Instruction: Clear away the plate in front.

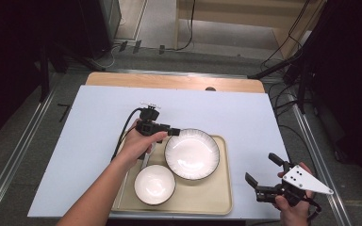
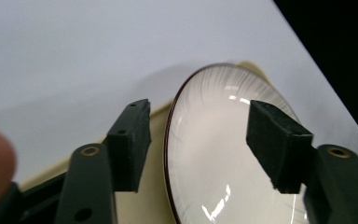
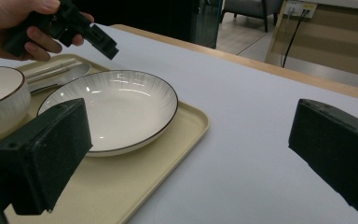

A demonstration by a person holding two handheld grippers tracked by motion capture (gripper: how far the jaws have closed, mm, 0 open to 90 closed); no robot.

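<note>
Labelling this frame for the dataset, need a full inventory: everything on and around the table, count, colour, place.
plate: 1, white with dark rim, ribbed edge, far right part of the tray
bowl: 1, white with dark rim, near left part of the tray
cutlery: a spoon and what look like chopsticks, pale and silvery, on the tray's left side behind the bowl; count unclear
tray: 1, beige, near middle of the table
table sheet: 1, white, covers most of the wooden table
cables: several, black, on the floor beyond the table
left gripper: 1, black, jaws open astride the plate's far left rim, not pressing on it
right gripper: 1, black with grey plate, jaws open, right of the tray, holding nothing
</note>
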